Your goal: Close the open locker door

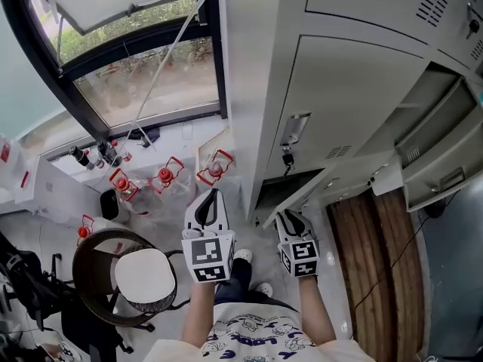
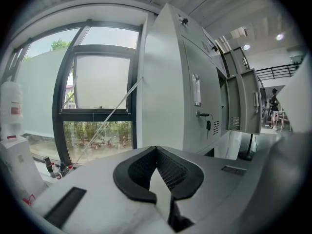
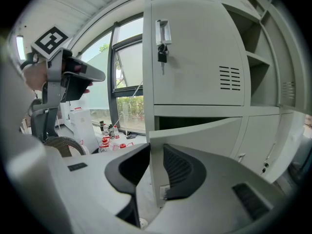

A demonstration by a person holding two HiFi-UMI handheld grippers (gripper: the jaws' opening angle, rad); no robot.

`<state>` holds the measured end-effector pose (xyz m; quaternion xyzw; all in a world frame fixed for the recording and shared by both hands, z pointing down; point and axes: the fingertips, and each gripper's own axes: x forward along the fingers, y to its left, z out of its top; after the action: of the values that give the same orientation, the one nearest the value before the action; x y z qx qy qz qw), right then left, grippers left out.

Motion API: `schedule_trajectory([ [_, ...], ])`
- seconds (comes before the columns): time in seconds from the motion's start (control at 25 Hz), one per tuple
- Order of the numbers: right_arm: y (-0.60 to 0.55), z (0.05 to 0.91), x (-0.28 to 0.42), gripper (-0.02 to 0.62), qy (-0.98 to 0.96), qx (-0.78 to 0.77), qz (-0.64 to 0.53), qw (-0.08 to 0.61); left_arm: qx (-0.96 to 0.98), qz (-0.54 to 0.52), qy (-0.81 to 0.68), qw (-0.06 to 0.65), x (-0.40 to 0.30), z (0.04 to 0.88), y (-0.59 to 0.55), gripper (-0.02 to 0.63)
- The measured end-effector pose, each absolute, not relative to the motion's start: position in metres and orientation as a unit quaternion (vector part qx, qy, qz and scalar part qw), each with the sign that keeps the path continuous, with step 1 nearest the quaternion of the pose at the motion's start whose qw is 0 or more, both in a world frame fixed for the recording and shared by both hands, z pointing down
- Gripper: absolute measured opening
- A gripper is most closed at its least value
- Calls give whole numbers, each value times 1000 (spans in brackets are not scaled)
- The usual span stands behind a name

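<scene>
- Low on the grey locker bank (image 1: 249, 89): locker door (image 3: 209, 130) swung part-way out, free edge toward the window side, hinge side to the right in the right gripper view.
- Behind it, a dark compartment (image 3: 195, 122); nothing of its inside readable.
- Clamped on that free edge: right gripper (image 3: 156, 149), jaws only a panel's thickness apart, one pad against each face of the door.
- Lower stretch of the edge lost behind the gripper's own grey body.
- In the head view, only the black backs of those jaws, tucked at the door's end; contact not legible from there.
- Beside it on the window (image 1: 143, 89) side, clear of the lockers: left gripper (image 2: 156, 149), jaws together at the tips, nothing between them.
- Above the open door, a closed door (image 3: 195, 57) with a key (image 3: 162, 57) hanging at its lock.
- Further right, open bays with shelves (image 3: 258, 57), cut off at the frame edge.
- On the floor below the window, clear bottles (image 1: 166, 176) with red caps, contents not discernible.
- Nearer, a wicker chair (image 1: 89, 266) with a white cushion (image 1: 143, 277), its base hidden.
- Far off in the left gripper view, a standing person (image 2: 273, 108), too small for detail.
</scene>
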<state>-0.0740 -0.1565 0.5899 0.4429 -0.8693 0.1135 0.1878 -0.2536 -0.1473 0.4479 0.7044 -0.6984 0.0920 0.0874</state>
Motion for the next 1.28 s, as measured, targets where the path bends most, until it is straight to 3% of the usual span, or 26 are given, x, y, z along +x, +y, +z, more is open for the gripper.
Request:
schedule_trajectory([
  [1.28, -191, 592, -105, 81, -859, 462, 113, 192, 698, 87, -705, 93, -294, 453, -161, 3],
])
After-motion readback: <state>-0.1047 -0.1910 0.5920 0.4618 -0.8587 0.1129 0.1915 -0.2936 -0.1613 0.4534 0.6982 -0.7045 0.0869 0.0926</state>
